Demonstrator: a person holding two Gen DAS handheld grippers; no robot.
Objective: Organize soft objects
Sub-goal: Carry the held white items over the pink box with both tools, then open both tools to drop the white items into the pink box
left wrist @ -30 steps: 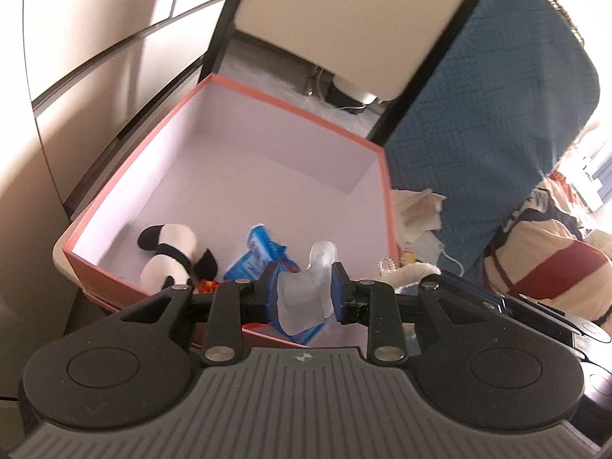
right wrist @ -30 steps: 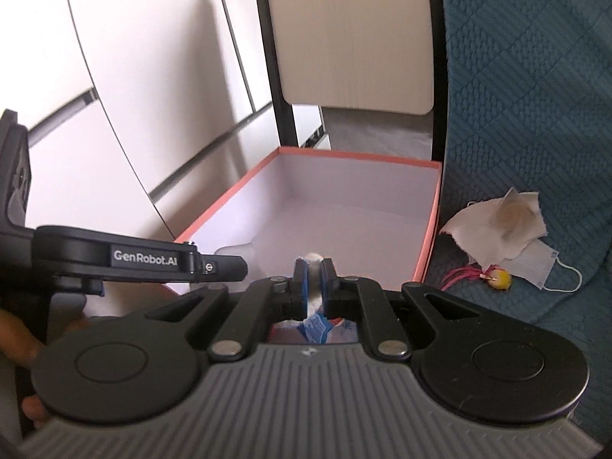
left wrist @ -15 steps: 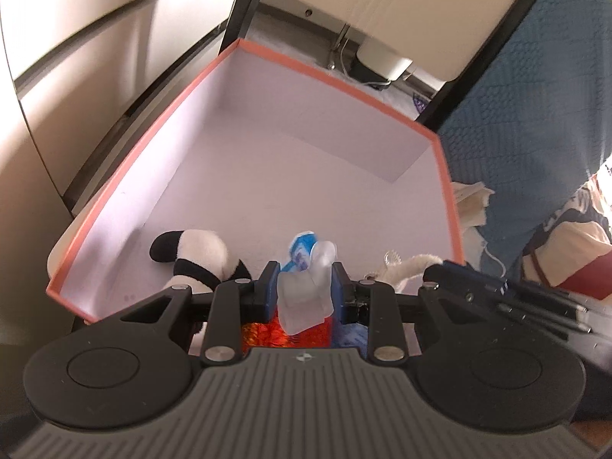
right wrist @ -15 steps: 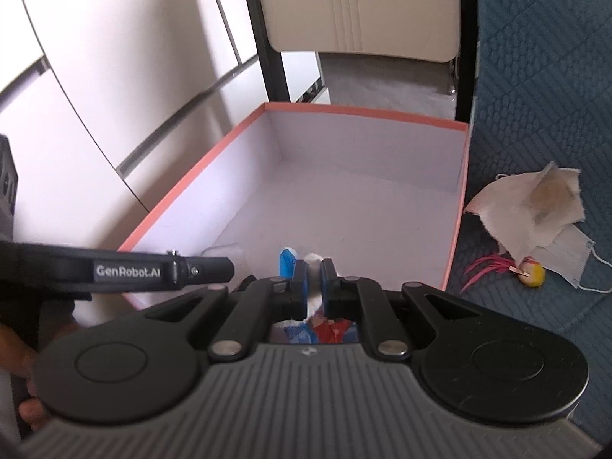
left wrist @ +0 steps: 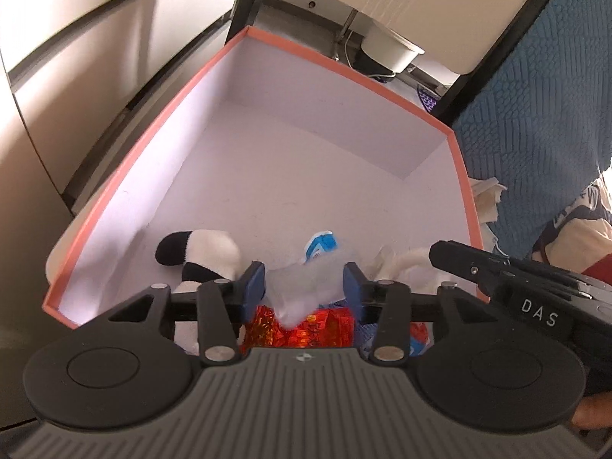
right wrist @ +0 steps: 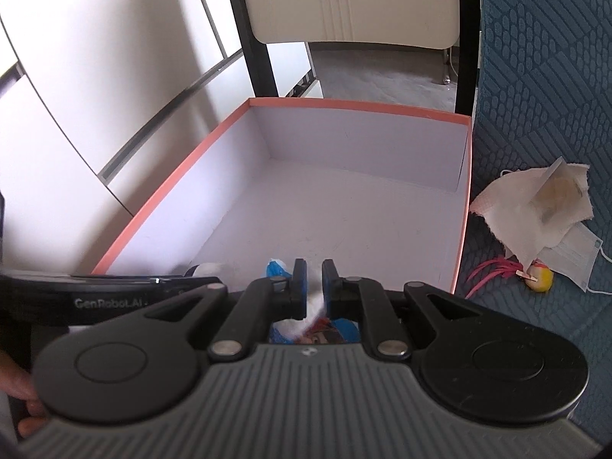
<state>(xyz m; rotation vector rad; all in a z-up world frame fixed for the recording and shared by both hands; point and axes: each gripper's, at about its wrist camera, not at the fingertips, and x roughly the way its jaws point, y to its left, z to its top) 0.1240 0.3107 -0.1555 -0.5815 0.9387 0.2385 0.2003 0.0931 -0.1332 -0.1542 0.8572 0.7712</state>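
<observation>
An open box with an orange rim (left wrist: 160,122) and white inside sits ahead of both grippers; it also shows in the right wrist view (right wrist: 168,187). Inside lie a black-and-white plush (left wrist: 206,254), a blue-and-white packet (left wrist: 320,246) and a shiny red packet (left wrist: 306,331). My left gripper (left wrist: 304,287) hangs over the box's near end with its jaws apart; a soft white translucent piece (left wrist: 302,290) sits loosely between them. My right gripper (right wrist: 310,287) is over the same end, its jaws slightly apart around a white soft bit (right wrist: 315,298).
On the blue quilted cover (right wrist: 543,76) right of the box lie a crumpled tissue (right wrist: 535,202), a face mask (right wrist: 573,256) and a small yellow toy with pink strands (right wrist: 539,277). A chair back (right wrist: 352,0) stands behind the box. White cabinet fronts (right wrist: 95,76) are on the left.
Both grippers moved forward and down over the box's near end. The left jaws spread from a grip on the white piece to open. The right jaws parted slightly.
</observation>
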